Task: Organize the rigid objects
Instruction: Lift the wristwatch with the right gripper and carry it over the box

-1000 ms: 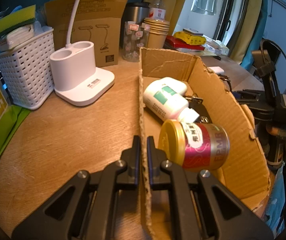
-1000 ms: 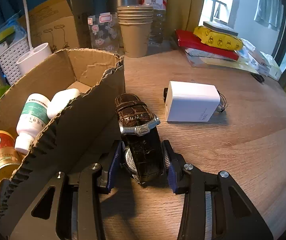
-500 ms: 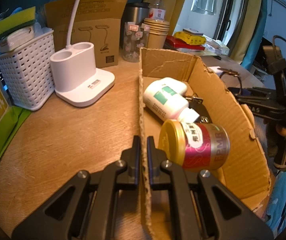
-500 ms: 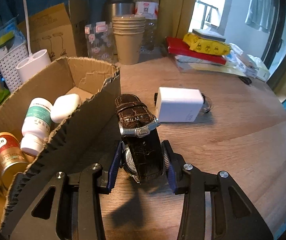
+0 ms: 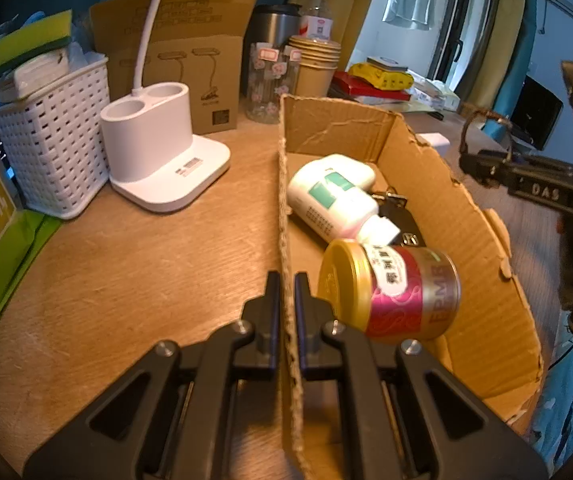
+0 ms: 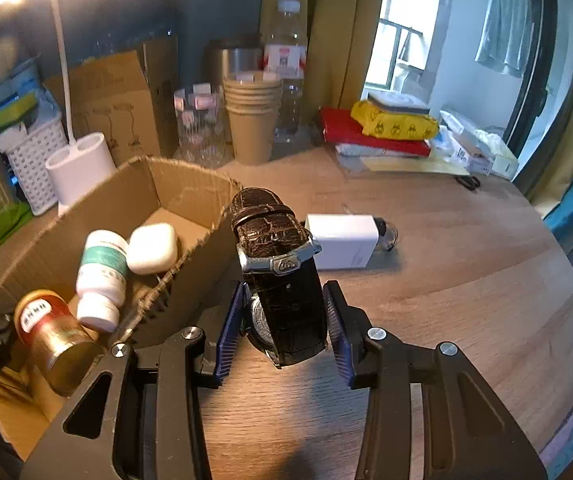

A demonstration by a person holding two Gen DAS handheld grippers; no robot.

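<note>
- At the bottom centre of the left wrist view, the left gripper (image 5: 287, 280) is pinched closed on the near wall of the cardboard box (image 5: 482, 248), one finger on each side of the wall.
- At the bottom centre of the right wrist view, the right gripper (image 6: 284, 320) clamps a dark leather-strapped wristwatch (image 6: 282, 276), held above the wooden table (image 6: 466, 300) just right of the box.
- Inside the box, a gold-lidded red can (image 5: 390, 292) lies on its side nearest the left gripper.
- Behind it, touching, lies a white medicine bottle (image 5: 332, 196) with a green label, then a small white case (image 6: 152, 249).
- Right of centre in the right wrist view, a white charger block (image 6: 342, 242) rests on the table beyond the watch.
- Upper left of the left wrist view: a white lamp base (image 5: 162, 156) and a white basket (image 5: 54, 140).
- Farthest back stand stacked paper cups (image 6: 252, 120).
</note>
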